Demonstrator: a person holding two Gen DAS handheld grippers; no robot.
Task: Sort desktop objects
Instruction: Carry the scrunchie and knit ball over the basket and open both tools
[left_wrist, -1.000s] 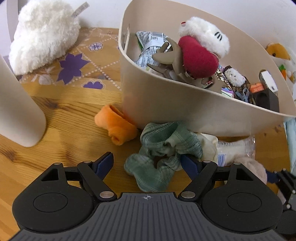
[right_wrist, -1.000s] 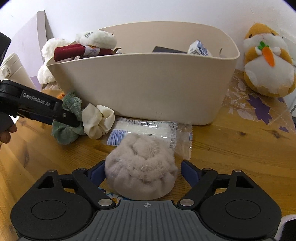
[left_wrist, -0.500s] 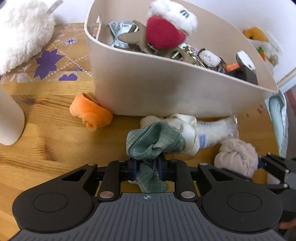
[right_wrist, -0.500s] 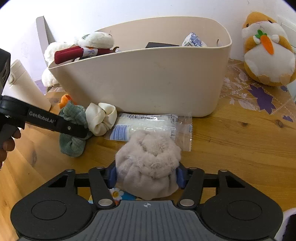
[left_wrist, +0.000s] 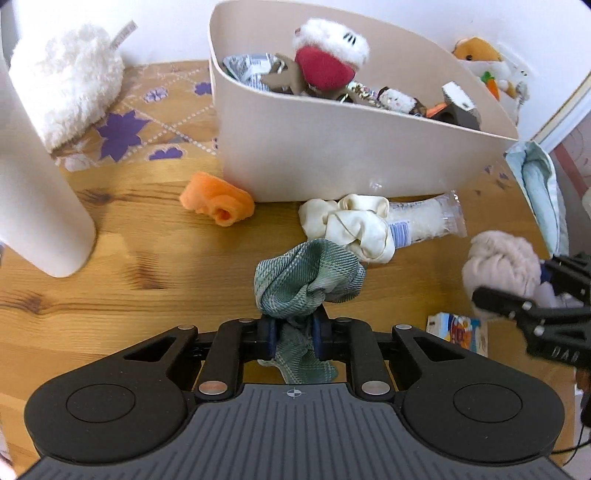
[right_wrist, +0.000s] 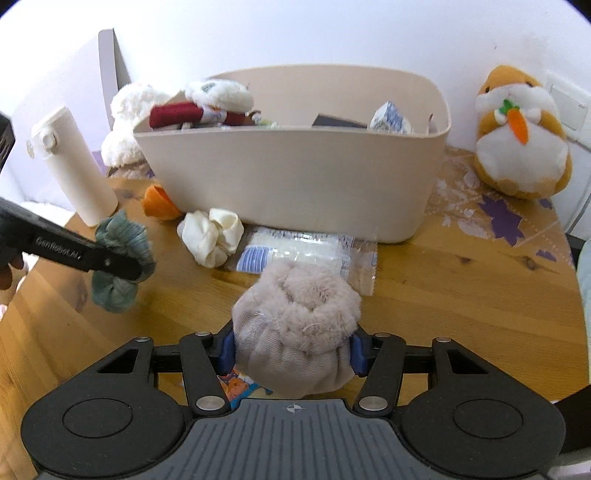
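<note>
My left gripper (left_wrist: 294, 334) is shut on a green plaid scrunchie (left_wrist: 308, 282) and holds it above the wooden table; it also shows in the right wrist view (right_wrist: 123, 236). My right gripper (right_wrist: 291, 350) is shut on a fluffy beige scrunchie (right_wrist: 295, 314), lifted off the table; it also shows in the left wrist view (left_wrist: 498, 262). A beige bin (right_wrist: 295, 177) with plush toys and small items stands behind. A cream scrunchie (left_wrist: 351, 225), an orange scrunchie (left_wrist: 218, 203) and a clear plastic packet (right_wrist: 295, 251) lie in front of the bin.
A white bottle (right_wrist: 70, 166) stands at the left. A white plush (left_wrist: 70, 85) lies behind it. An orange hamster plush (right_wrist: 521, 133) sits at the back right. A small colourful card (left_wrist: 458, 328) lies under the right gripper. A pale blue packet (left_wrist: 539, 188) lies at the table's right edge.
Both grippers closed on their scrunchies, then lifted them and pulled back from the bin. The cream scrunchie and packet stayed on the table.
</note>
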